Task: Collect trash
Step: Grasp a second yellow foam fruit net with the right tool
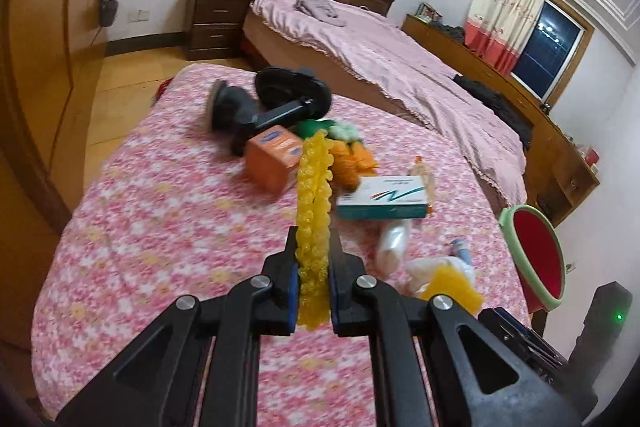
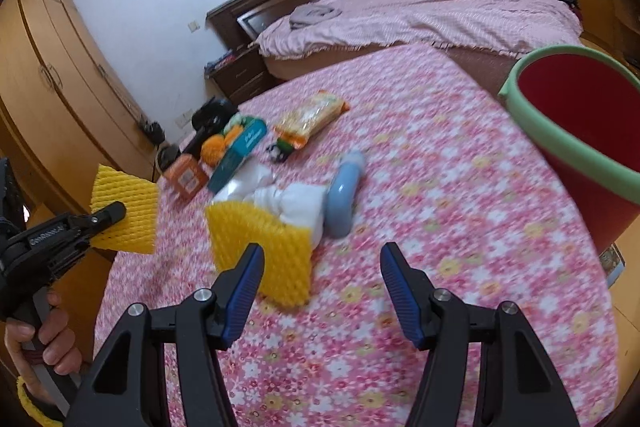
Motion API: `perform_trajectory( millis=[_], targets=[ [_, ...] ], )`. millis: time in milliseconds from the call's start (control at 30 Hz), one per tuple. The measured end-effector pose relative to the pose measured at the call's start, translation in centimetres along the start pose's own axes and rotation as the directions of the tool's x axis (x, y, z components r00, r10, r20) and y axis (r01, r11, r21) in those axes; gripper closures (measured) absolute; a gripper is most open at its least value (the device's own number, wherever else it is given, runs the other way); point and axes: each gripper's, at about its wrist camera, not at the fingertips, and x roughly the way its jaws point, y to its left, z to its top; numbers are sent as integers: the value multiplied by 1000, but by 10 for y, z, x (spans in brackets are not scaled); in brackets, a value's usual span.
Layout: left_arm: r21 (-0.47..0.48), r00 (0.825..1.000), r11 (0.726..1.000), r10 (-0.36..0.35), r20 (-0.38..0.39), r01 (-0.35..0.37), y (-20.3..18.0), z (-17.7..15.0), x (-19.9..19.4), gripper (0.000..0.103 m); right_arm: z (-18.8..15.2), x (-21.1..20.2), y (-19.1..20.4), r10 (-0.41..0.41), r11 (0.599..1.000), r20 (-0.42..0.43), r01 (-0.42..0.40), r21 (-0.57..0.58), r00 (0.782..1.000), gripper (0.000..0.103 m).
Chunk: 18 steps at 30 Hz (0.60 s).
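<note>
Gripping a yellow foam net sleeve [image 1: 313,211], my left tongs [image 1: 313,247] are clenched on it, the sleeve standing edge-on between the blue pads and lifted off the pink floral table [image 1: 160,211]. Seen from the right wrist, that same sleeve hangs at nine o'clock, a hand [image 2: 38,337] on the handle below it. My right tongs [image 2: 322,269] stand released, nothing between them, aimed down at the cloth. A second yellow foam net [image 2: 264,259] lies just beyond the left finger [image 2: 244,287], at eleven o'clock, touching a white crumpled wrapper [image 2: 296,205] and a pale blue tube [image 2: 344,195] behind it. Farther out, at ten to twelve o'clock, sit an orange box [image 2: 186,181], a teal carton [image 2: 240,153] and a snack packet [image 2: 310,117]. The red bin with green rim [image 2: 580,131] stands at two o'clock beside the table edge, well apart from both tongs.
</note>
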Motion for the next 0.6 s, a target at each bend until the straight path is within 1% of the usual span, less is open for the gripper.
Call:
perform_trajectory(
  millis=[200,367,433,467,567,600],
  targets=[
    [5,998,999,52,18,-52,17,-7,-4,93,-4,16,9,13,1000,-10,-13,5,1000,39],
    [-9,998,998,56,7,-56,27,-12,0,93,-8,30,15,16,1000,-30,-16,0,999,39],
    [-11,998,998,58,3,-58,29,-14,2,93,-8,32,16,12,1000,-17,-13,-9,1000,40],
    [-14,998,998,56,0,-56,30,-15,3,93,-8,33,17,15,1000,-19,-15,-10,1000,42],
    [-21,999,999,48,-5,-48,32,-16,3,93,-8,36,17,16,1000,-21,-16,-10,1000,52],
    [-21,999,999,45,-3,-45,32,-16,3,93,-8,36,17,21,1000,-26,-22,-9,999,60]
  ],
)
